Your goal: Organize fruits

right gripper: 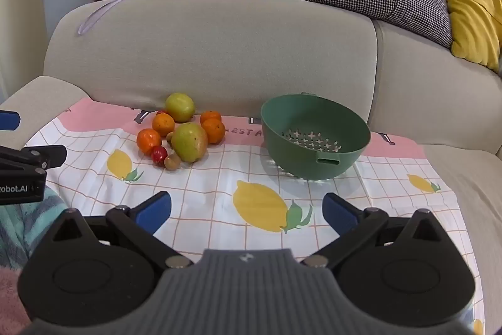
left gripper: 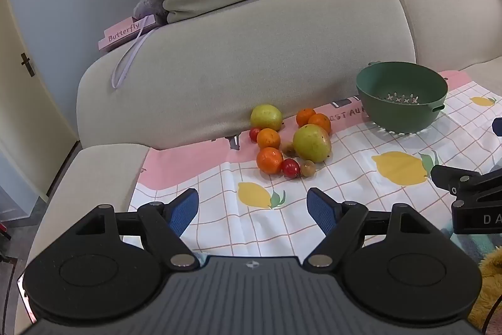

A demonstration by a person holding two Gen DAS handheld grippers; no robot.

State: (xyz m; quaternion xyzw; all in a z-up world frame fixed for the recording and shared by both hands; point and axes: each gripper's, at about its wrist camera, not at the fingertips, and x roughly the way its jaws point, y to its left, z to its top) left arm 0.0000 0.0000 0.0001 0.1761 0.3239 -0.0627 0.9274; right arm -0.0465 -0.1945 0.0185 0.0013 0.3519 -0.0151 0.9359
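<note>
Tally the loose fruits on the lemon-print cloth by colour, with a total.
Round orange citrus fruits: 4
Large yellow-green fruits: 2
Small red round fruits: 2
Small brownish-green fruits: 2
Total: 10, none in the green plastic colander.

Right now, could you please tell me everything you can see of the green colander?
The green colander is a round, matte bowl that looks like plastic, with cross-shaped drain holes in its base and a slot handle at the rim. It sits upright and empty on the lemon-print cloth, right of the fruit pile, touching nothing else.
</note>
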